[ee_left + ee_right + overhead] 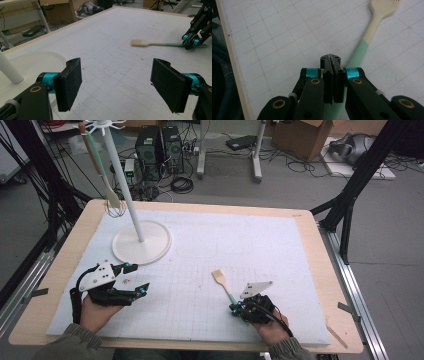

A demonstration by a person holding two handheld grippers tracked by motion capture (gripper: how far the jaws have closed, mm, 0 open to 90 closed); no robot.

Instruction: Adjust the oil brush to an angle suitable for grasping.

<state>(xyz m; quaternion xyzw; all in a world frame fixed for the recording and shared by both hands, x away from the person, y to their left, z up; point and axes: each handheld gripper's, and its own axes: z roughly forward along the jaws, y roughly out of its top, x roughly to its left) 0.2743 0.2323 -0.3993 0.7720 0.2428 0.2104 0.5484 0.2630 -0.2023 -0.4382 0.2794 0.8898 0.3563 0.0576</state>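
A spatula (222, 282) with a cream blade and mint-green handle lies flat on the gridded white mat (260, 250), right of centre; it also shows in the left gripper view as the spatula (150, 43). My right gripper (234, 309) is shut, its pads pressed together, and sits over the green handle end near the front edge. In the right gripper view the spatula (372, 27) runs from under my right gripper (330, 58) up to the right. My left gripper (138, 278) rests at the front left, open with nothing between its pads (68, 83).
A white stand with a round base (141, 242) and tall pole rises at the back left; a whisk and another utensil (112, 200) hang from its top. The mat covers most of the wooden table (320, 265). Cables and boxes lie on the floor beyond.
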